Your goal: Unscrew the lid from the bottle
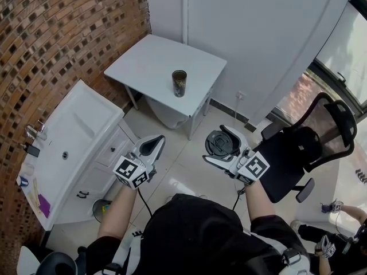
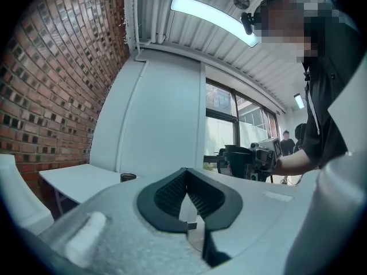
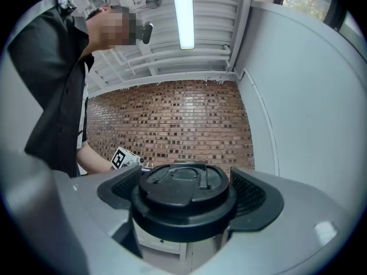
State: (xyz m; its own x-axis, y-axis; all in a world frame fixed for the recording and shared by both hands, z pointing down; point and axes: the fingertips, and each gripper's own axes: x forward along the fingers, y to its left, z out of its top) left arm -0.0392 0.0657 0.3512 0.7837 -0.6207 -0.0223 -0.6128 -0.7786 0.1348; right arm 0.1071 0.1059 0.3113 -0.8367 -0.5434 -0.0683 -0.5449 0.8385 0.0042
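Observation:
The bottle (image 1: 179,83) is a dark cylinder standing upright on the small white table (image 1: 149,62), its top without a lid. Its black round lid (image 1: 219,142) is clamped between the jaws of my right gripper (image 1: 222,146), held in the air well in front of the table. In the right gripper view the lid (image 3: 183,192) fills the gap between the pads, and the right gripper (image 3: 184,199) is shut on it. My left gripper (image 1: 152,146) hangs beside it, shut and empty. In the left gripper view the left gripper (image 2: 187,195) has its pads meeting, with the bottle (image 2: 128,177) far off.
A white washbasin cabinet (image 1: 74,133) stands at the left against the brick wall (image 1: 51,33). A black office chair (image 1: 307,148) is at the right. Another person's hand (image 1: 344,211) shows at the lower right. Tiled floor lies between me and the table.

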